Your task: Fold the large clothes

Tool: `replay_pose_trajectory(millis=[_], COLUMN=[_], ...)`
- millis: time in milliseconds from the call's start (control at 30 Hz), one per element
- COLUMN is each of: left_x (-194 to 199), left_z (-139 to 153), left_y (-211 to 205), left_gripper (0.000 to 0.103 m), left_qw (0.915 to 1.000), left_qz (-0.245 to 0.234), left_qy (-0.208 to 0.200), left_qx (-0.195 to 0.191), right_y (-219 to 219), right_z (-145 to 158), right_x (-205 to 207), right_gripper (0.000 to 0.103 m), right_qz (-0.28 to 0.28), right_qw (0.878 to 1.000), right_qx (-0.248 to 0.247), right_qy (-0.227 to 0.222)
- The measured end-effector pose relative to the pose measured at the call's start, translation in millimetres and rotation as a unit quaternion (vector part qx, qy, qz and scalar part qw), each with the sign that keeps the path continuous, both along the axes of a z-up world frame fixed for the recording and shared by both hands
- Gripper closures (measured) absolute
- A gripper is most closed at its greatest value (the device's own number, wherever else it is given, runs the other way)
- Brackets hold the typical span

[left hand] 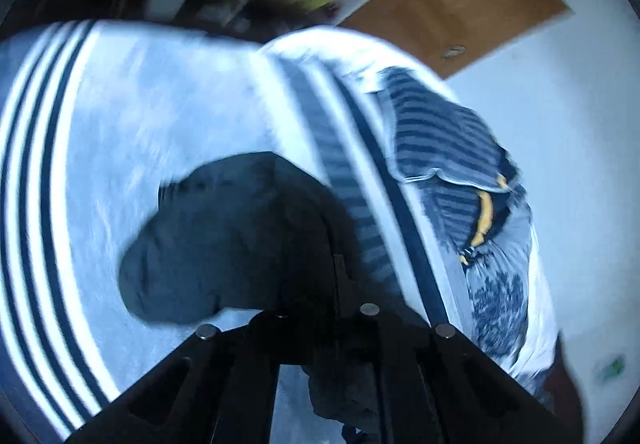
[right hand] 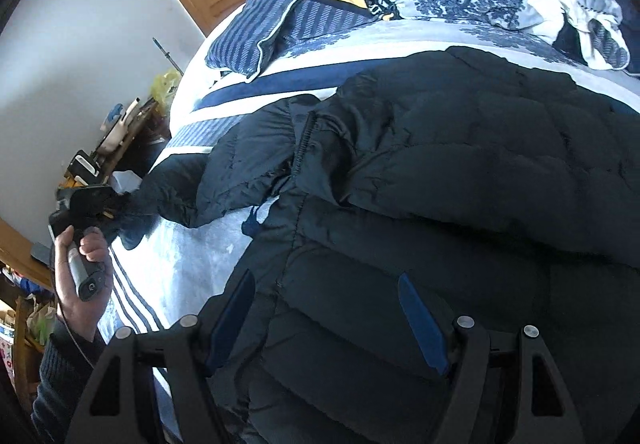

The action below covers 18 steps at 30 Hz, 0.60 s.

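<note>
At the left, a hand [right hand: 82,276] held the left gripper [right hand: 108,210], its fingers pinched together on the end of the sleeve [right hand: 176,184] of a dark puffer jacket [right hand: 460,172]. The jacket lay spread across a bed [right hand: 192,264] with a striped cover. Over the jacket's lower part the right gripper [right hand: 326,320] hung with its fingers [right hand: 420,320] spread wide, gripping nothing. Pillows [right hand: 264,28] lay beyond.
</note>
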<state>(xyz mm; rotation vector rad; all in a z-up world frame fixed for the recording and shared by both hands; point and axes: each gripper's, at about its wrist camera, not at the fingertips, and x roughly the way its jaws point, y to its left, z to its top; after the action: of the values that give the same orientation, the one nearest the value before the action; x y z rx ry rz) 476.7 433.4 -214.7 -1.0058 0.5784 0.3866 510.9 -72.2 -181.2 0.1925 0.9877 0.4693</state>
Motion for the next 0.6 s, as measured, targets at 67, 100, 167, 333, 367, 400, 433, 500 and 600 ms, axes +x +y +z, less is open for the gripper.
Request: replay_pose_trajectory(millis=[67,100,167,333,367,400,433,500,600], left_x=[-7.0,-6.6,-12.2,-27.4,-30.8,-33.4,-22.5,-19.1,-14.8], left_z=[39.7,53.2,92.0,154.3,160.8,165.5,167.6,169.4,162.1], left_y=[-29.1,-40.1,-82.0,-195.2,-221.4,-247.2,-262.2,-318.4,-387.9], left_gripper=[0.099,0.099,0.099,0.099,0.099,0.099,0.099,0.099,0.098], left_qw=[0.9972,0.9949,0.9836,0.9395,0.9283,0.9172,0.9125,0.8886,0.8572], left_qz=[-0.029,-0.039,-0.076,-0.181,-0.205,-0.227,-0.235,-0.286,-0.342], left_qy=[-0.026,-0.032,-0.051,-0.090,-0.098,-0.103,-0.103,-0.102,-0.104], left_qx=[0.064,0.087,0.155,0.277,0.294,0.311,0.319,0.344,0.370], right_y=[-7.2,-13.2,-24.2,-60.3,-71.2,-80.3,-92.9,-115.7,-162.7], right_z=[1.8,3.1,4.7,8.1,9.0,9.8,10.6,11.3,6.9], right_x=[-4.6,-8.8,-14.8,-27.1,-29.4,-31.0,-32.6,-34.2,-34.0], right_gripper=[0.026,0.026,0.026,0.026,0.026,0.026,0.026,0.026,0.026], right_qz=[-0.003,-0.005,-0.009,-0.032,-0.039,-0.045,-0.054,-0.070,-0.109], right_qw=[1.000,1.000,1.000,0.999,0.999,0.998,0.997,0.996,0.991], right_qx=[0.001,0.003,0.010,0.028,0.035,0.040,0.046,0.055,0.080], right_qy=[-0.001,-0.002,-0.001,-0.002,-0.003,-0.005,-0.007,-0.012,-0.015])
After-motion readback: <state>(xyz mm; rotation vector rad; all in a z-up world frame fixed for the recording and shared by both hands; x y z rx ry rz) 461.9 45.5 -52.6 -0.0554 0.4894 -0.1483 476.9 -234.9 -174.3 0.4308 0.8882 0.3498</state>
